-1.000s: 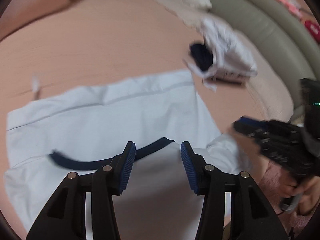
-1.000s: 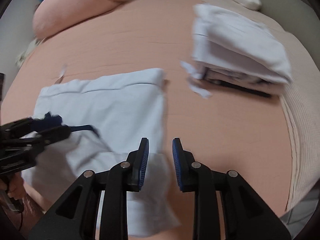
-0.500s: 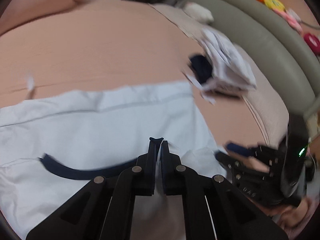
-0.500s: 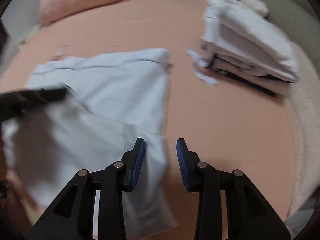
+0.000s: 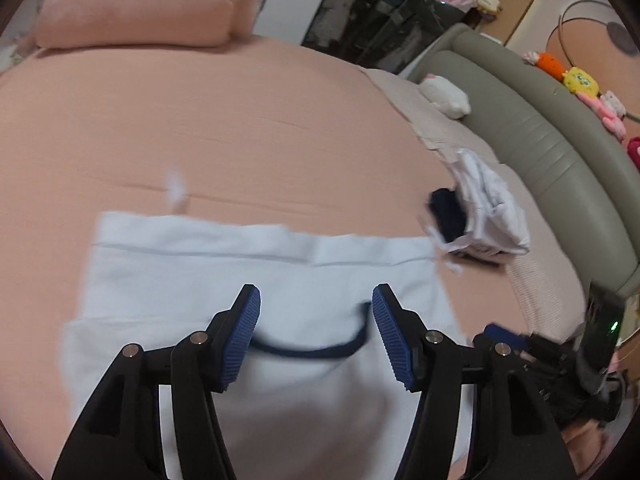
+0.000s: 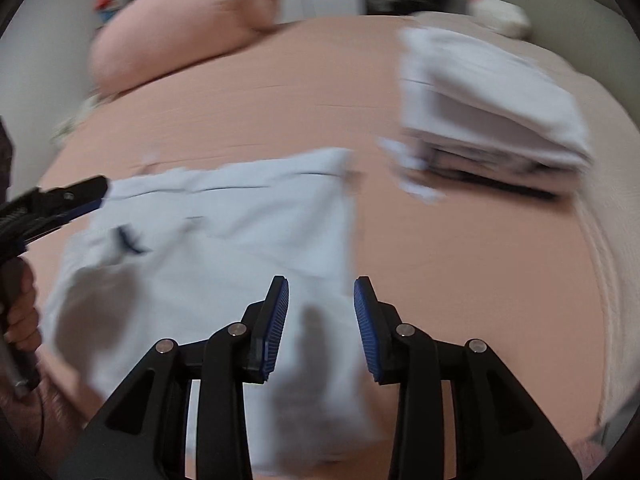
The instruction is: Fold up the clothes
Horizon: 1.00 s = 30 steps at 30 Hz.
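A pale blue shirt (image 5: 256,280) with a dark navy collar (image 5: 312,350) lies spread flat on the pink bed; it also shows in the right wrist view (image 6: 224,248). My left gripper (image 5: 316,336) is open and empty, above the collar area. My right gripper (image 6: 320,320) is open and empty over the shirt's right near part. The left gripper appears at the left edge of the right wrist view (image 6: 60,200); the right gripper appears at the lower right of the left wrist view (image 5: 532,352). Both views are blurred by motion.
A stack of folded white clothes (image 6: 488,112) with a dark garment (image 5: 448,214) sits to the right on the bed. A pink pillow (image 5: 148,2) lies at the far side. A grey padded bed edge (image 5: 540,136) with plush toys curves along the right.
My left gripper closed on the shirt near the collar half a second ago and has since opened and let go. My right gripper opened wider. Both pulled back and up.
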Motion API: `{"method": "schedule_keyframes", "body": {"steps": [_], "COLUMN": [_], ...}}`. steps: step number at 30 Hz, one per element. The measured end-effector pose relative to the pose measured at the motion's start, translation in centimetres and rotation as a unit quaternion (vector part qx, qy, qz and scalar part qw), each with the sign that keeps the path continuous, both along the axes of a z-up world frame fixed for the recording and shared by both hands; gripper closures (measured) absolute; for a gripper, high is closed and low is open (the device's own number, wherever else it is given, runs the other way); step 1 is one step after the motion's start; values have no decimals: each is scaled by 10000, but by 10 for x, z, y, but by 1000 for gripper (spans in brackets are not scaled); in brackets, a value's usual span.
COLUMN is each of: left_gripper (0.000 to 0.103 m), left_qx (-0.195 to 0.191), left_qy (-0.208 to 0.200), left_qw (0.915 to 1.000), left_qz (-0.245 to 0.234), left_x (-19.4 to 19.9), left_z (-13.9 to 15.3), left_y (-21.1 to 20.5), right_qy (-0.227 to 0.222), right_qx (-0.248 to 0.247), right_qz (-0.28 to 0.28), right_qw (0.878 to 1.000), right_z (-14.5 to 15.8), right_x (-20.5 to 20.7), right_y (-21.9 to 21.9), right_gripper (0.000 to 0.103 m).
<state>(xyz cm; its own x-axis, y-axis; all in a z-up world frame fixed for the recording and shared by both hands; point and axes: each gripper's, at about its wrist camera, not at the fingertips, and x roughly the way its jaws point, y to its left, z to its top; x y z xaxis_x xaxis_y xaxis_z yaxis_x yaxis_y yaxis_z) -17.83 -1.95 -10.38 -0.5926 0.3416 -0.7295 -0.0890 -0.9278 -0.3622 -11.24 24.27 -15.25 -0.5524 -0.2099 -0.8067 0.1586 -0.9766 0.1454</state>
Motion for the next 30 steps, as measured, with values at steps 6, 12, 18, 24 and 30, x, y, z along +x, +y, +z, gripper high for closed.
{"method": "schedule_keyframes", "body": {"steps": [6,12,18,24,30], "left_gripper": [57,55,76,86,69], "left_qx": [-665,-1025,-1943,-1446,-767], "left_qy": [-402,-45,-367,-153,381], "left_qw": [9966,9932,9744,9894,9961], "left_qz": [280,-548,-1072,-13,-219], "left_x": [4,-12,-34,-39,-12], "left_z": [-30,-27,-61,-59,-7], "left_y": [-41,-21,15,-27,-39], "right_qy": [-431,-492,-452,-408,-360], "right_qx": [397,545,684,745,749], "right_qz": [172,23,240,285,198], "right_qw": [9981,9973,9963,9960,9963], "right_z": [-39,-43,-54,-59,-60], "right_x": [-13,-19,-38,-43,-36], "right_y": [-50,-47,-63,-68,-64], "right_gripper": [71,69,70,65,65]}}
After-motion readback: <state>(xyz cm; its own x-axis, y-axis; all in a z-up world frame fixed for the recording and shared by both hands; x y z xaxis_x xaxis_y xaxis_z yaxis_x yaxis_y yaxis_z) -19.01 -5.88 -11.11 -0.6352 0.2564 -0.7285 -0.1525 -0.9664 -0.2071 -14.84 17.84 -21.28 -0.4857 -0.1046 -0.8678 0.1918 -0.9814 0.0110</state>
